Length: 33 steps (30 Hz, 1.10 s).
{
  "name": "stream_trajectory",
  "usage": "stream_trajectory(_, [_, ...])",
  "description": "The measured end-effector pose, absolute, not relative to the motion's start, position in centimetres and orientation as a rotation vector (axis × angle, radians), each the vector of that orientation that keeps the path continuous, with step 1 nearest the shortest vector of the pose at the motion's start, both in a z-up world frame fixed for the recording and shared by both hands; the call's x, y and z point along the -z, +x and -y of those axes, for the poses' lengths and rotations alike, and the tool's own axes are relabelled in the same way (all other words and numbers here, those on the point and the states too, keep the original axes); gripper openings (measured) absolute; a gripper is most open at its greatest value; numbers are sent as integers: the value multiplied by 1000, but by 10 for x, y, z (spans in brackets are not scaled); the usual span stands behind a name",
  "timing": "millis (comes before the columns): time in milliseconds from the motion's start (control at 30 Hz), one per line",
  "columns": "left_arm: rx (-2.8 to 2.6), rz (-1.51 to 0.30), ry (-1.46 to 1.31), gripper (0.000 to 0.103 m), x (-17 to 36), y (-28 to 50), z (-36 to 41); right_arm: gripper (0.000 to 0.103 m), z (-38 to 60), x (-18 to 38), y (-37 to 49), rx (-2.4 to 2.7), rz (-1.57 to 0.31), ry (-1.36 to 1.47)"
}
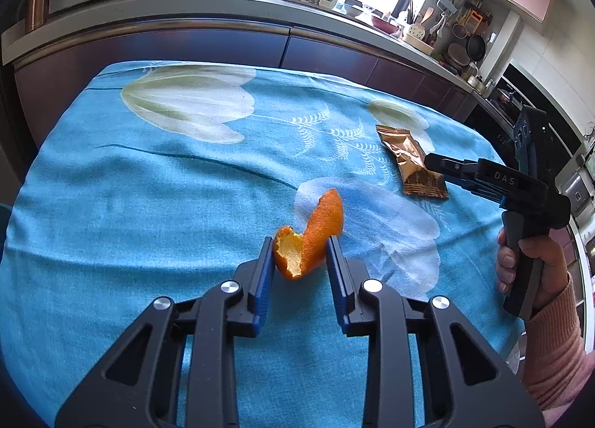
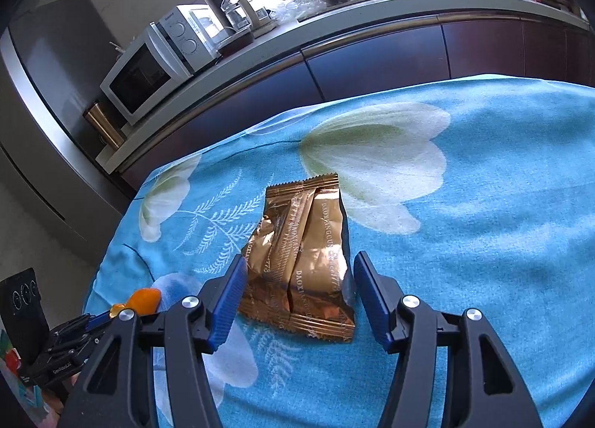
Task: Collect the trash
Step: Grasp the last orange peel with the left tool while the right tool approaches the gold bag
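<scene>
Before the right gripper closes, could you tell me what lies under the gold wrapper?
The gold wrapper lies flat on the blue flowered tablecloth, between the open right gripper. Anything beneath or inside it is hidden.

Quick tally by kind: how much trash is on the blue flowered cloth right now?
Curled orange peel piece: 1, between the pads of the left hand-held gripper
Crinkled gold foil snack wrapper: 1, flat between the open right hand-held gripper pads
Total: 2
</scene>
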<state>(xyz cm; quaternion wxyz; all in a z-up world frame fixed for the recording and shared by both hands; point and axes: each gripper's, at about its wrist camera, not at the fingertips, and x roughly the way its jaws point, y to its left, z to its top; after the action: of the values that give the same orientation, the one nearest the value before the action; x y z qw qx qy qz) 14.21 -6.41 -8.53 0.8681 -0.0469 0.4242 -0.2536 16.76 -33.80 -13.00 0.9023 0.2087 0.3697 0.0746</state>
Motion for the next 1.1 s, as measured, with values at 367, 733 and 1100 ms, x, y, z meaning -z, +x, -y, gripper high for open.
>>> stream_trajectory(367, [521, -880, -91, 26, 85, 139, 66, 54, 339, 134, 163, -145, -755, 437])
stream_trajectory(733, [518, -876, -101, 25, 86, 140, 64, 5, 344, 139, 161, -149, -766, 469])
stream_trajectory(1100, [519, -878, -103, 24, 86, 141, 62, 47, 343, 131, 163, -172, -723, 515])
